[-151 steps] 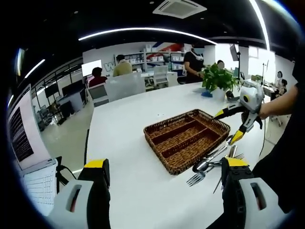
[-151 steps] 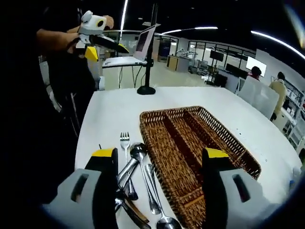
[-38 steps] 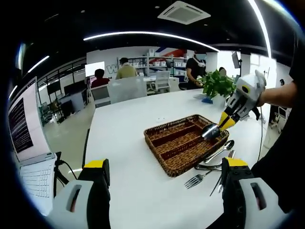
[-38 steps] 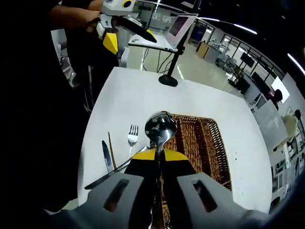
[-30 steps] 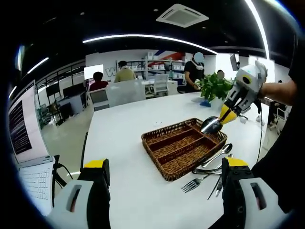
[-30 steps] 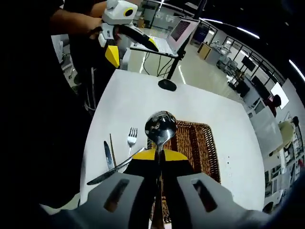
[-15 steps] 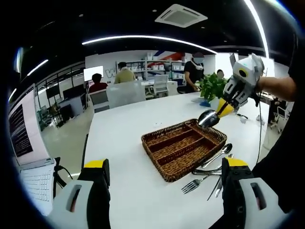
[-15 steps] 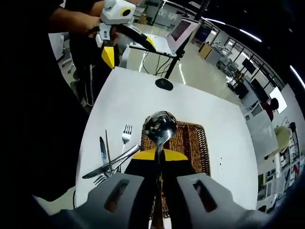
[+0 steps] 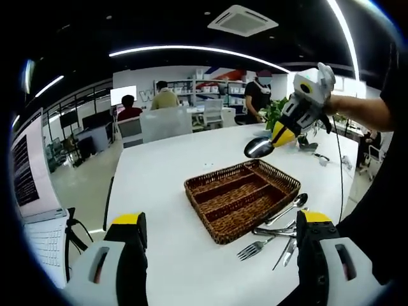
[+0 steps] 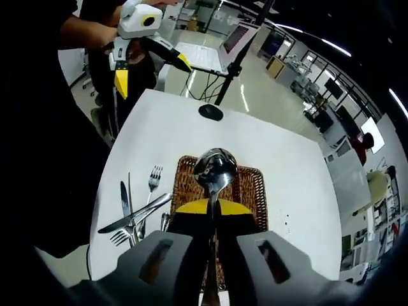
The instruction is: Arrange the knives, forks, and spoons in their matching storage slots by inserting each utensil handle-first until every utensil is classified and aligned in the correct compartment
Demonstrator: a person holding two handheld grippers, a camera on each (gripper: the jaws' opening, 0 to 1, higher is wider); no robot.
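While the right gripper [image 10: 210, 207] is closed on a spoon [image 10: 215, 169] whose bowl projects beyond the jaws, it is held high above the wicker tray [image 9: 242, 197]. The left gripper [image 9: 220, 229] is seen with jaws wide and empty. Remaining cutlery [image 9: 277, 223] is seen lying on the table [image 9: 159, 191] just beside the tray.

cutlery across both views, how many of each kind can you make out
spoons: 2 (held spoon, loose spoon)
forks: 2
knives: 2
total: 6
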